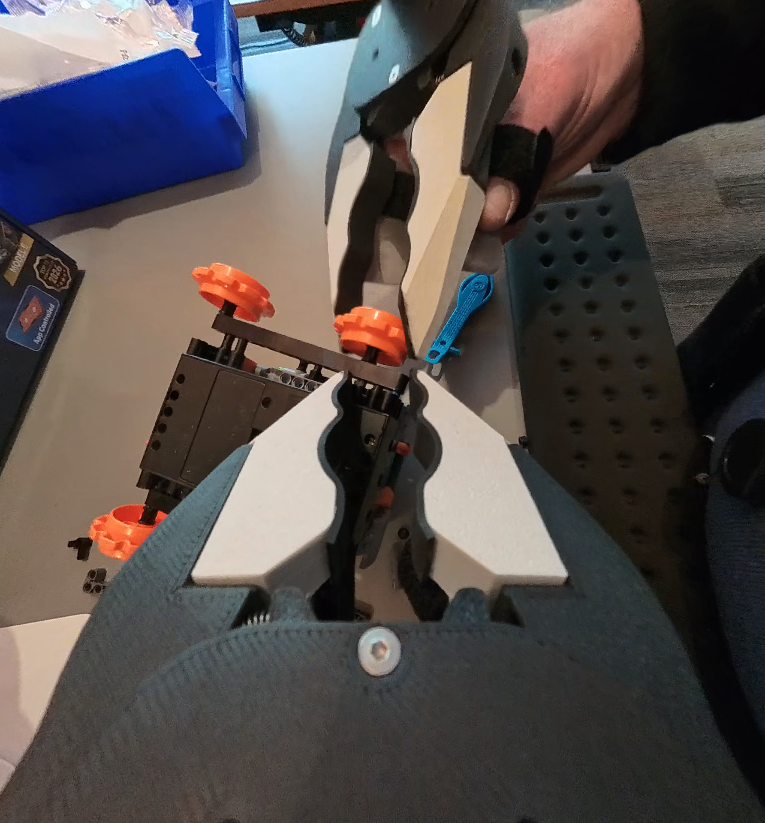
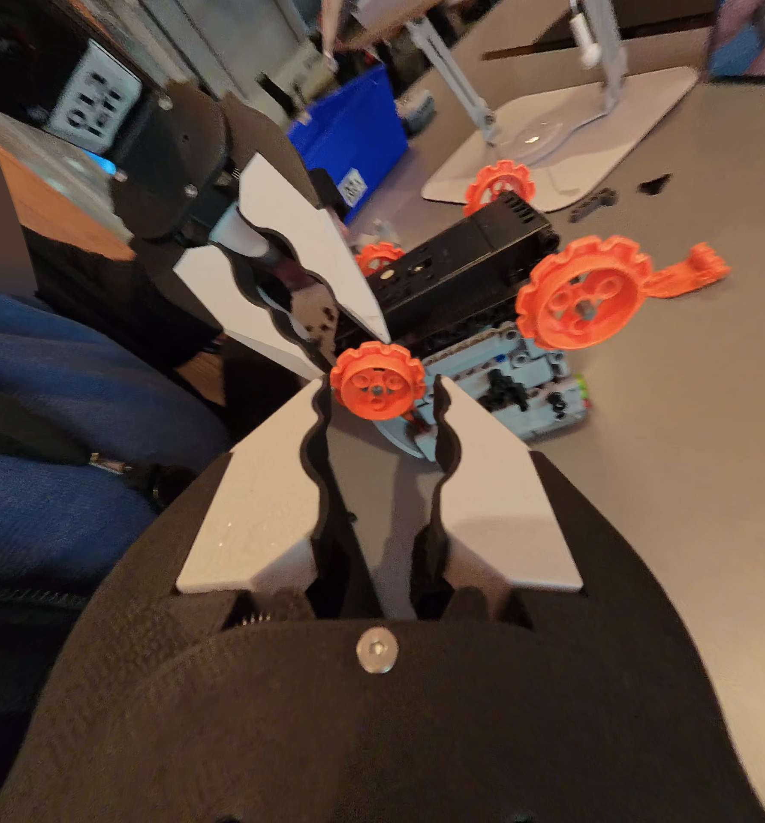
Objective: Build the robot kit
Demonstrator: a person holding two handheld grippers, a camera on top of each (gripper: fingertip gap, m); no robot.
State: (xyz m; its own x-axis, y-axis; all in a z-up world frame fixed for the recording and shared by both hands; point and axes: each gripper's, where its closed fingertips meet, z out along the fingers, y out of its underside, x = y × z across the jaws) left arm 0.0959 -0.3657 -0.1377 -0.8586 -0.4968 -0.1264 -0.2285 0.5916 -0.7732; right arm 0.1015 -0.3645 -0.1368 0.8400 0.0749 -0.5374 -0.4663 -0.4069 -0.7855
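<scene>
grey table under me, blue bin (image 1: 104, 124) off to my far left; my left gripper (image 1: 378, 378) is clamped on the black brick vehicle (image 1: 220, 414), its long axis crosswise, while my right gripper (image 2: 378, 385), jaws apart, brackets its near orange wheel (image 2: 376, 380)

Grey surface (image 2: 639, 490), matte. On it: toy vehicle (image 2: 483, 271), black body with grey block part and orange toothed wheels, tilted. Blue bin (image 1: 104, 133) at far side, clear plastic bags inside. Dark printed box (image 1: 15, 338) near edge. Blue plastic lever piece (image 1: 461, 316) beside vehicle. Orange lever piece (image 2: 688, 274) just past big wheel. Small black loose parts (image 1: 89, 565) scattered. Flat white stand base (image 2: 594, 133) well behind vehicle.
</scene>
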